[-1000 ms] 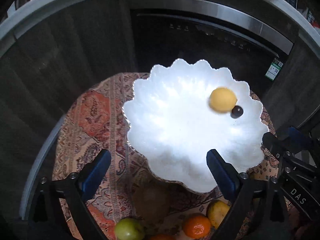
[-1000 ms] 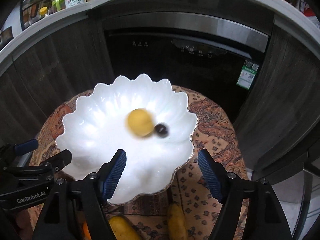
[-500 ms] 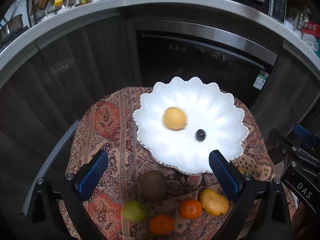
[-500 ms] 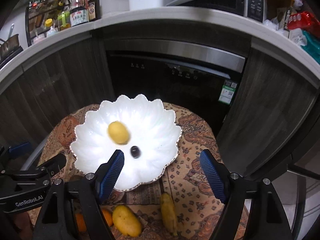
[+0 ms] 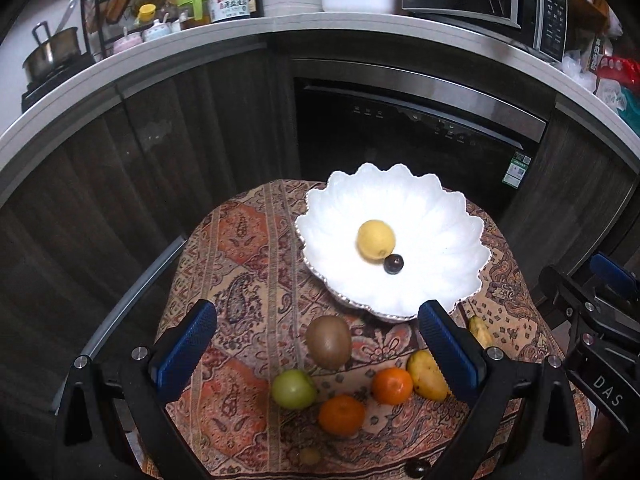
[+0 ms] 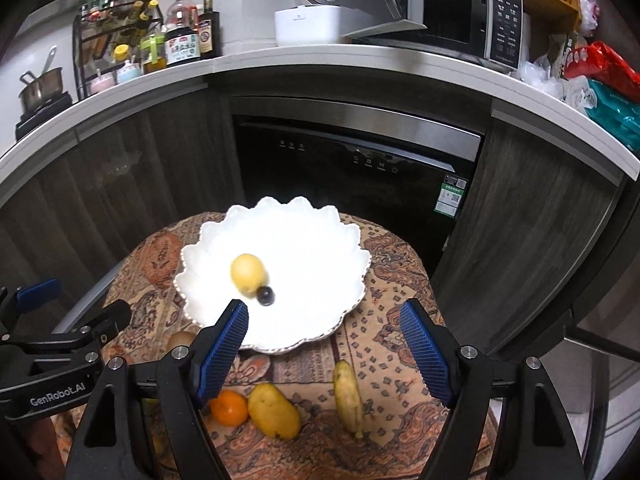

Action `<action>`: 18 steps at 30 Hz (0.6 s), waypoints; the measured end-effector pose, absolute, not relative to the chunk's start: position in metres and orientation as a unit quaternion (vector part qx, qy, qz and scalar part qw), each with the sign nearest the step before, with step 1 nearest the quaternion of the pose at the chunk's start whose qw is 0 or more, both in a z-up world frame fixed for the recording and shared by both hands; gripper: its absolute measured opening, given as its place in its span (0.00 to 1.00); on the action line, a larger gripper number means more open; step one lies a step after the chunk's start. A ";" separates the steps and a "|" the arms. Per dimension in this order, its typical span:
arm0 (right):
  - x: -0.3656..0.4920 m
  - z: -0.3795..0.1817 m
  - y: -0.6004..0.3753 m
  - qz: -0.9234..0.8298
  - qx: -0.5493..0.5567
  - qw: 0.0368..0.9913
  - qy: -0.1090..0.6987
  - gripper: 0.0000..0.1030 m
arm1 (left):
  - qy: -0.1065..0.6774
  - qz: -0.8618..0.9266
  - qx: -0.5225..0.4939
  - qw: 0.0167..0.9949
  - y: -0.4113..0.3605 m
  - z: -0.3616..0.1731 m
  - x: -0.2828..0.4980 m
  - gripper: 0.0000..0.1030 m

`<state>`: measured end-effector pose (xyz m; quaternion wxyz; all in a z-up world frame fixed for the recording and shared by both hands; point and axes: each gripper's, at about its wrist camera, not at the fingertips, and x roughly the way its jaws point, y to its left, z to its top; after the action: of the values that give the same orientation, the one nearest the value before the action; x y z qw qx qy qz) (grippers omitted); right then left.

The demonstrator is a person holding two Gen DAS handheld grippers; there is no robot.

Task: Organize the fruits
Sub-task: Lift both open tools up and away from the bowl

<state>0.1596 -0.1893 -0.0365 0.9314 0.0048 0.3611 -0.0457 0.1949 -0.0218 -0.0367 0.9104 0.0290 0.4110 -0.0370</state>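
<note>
A white scalloped bowl point(image 5: 440, 216) stands on the far part of a small desk covered with a patterned cloth point(image 5: 248, 248). Inside the bowl lie two things: one yellow lemon point(image 5: 376, 239) and one small dark round fruit point(image 5: 393, 264), which touches the lemon's near side. The right wrist view shows the same pair in the bowl point(image 6: 320, 240), the lemon point(image 6: 248, 274) slightly blurred and the dark fruit point(image 6: 265, 295) just beside it.

The rest of the fruit lies loose on the cloth in front of the bowl. Counted in the left wrist view: one brown kiwi point(image 5: 329, 342) just beside the bowl's near rim, one green apple point(image 5: 294, 389), two oranges point(image 5: 342, 415) point(image 5: 392, 385), one yellow mango point(image 5: 426, 374), and one slim yellowish fruit point(image 5: 480, 330), partly hidden behind the tongs. A small brownish fruit point(image 5: 310, 456) and a dark one point(image 5: 417, 468) sit at the near edge of the cloth, too small to name.

The left tongs point(image 5: 316, 352) stand wide with nothing between the blue pads point(image 5: 186, 350), hanging above the loose fruit. The right tongs point(image 6: 324, 354) also stand wide and hold nothing; their jaws have just been opening a little further. They hang over the bowl's near rim, with an orange point(image 6: 229, 407), the mango point(image 6: 274, 410) and the slim fruit point(image 6: 349, 398) below them.
</note>
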 end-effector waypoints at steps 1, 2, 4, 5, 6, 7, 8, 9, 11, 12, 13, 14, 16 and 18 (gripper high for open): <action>0.158 -0.036 -0.187 -0.044 0.003 0.931 0.361 0.76 | 0.411 -0.036 0.028 0.911 -0.020 -0.037 0.192 0.99; 0.155 -0.036 -0.185 -0.043 0.002 0.932 0.361 0.76 | 0.411 -0.035 0.028 0.911 -0.018 -0.037 0.190 0.99; 0.151 -0.037 -0.182 -0.041 0.000 0.931 0.362 0.76 | 0.411 -0.033 0.028 0.911 -0.015 -0.037 0.185 0.99; 0.149 -0.037 -0.181 -0.040 -0.002 0.931 0.362 0.76 | 0.411 -0.032 0.027 0.910 -0.014 -0.038 0.182 0.99; 0.147 -0.037 -0.179 -0.039 -0.003 0.931 0.362 0.76 | 0.412 -0.032 0.027 0.910 -0.012 -0.039 0.180 0.99; 0.146 -0.038 -0.178 -0.038 -0.004 0.931 0.363 0.76 | 0.412 -0.032 0.027 0.910 -0.011 -0.039 0.177 0.99; 0.144 -0.039 -0.176 -0.037 -0.005 0.931 0.364 0.76 | 0.412 -0.031 0.027 0.910 -0.009 -0.040 0.175 0.99; 0.142 -0.039 -0.175 -0.035 -0.006 0.931 0.364 0.76 | 0.412 -0.027 0.030 0.910 -0.008 -0.041 0.173 0.99; 0.138 -0.041 -0.172 -0.033 -0.008 0.930 0.365 0.76 | 0.412 -0.025 0.032 0.910 -0.006 -0.043 0.170 0.99; 0.137 -0.043 -0.171 -0.032 -0.008 0.930 0.366 0.76 | 0.412 -0.025 0.032 0.910 -0.005 -0.044 0.167 0.99; 0.135 -0.044 -0.170 -0.030 -0.008 0.929 0.368 0.76 | 0.413 -0.025 0.033 0.910 -0.004 -0.045 0.166 0.99; 0.133 -0.046 -0.169 -0.029 -0.009 0.929 0.370 0.76 | 0.414 -0.024 0.034 0.910 -0.003 -0.046 0.163 0.99; 0.130 -0.050 -0.167 -0.027 -0.010 0.927 0.374 0.76 | 0.415 -0.023 0.034 0.909 -0.001 -0.050 0.159 0.99; 0.127 -0.054 -0.166 -0.026 -0.012 0.926 0.377 0.76 | 0.419 -0.021 0.033 0.907 0.001 -0.055 0.155 0.99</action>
<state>0.1271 -0.1657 -0.0536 0.9257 -0.0120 0.3772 -0.0256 0.1548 0.0010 -0.0550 0.9071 0.0335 0.4191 -0.0211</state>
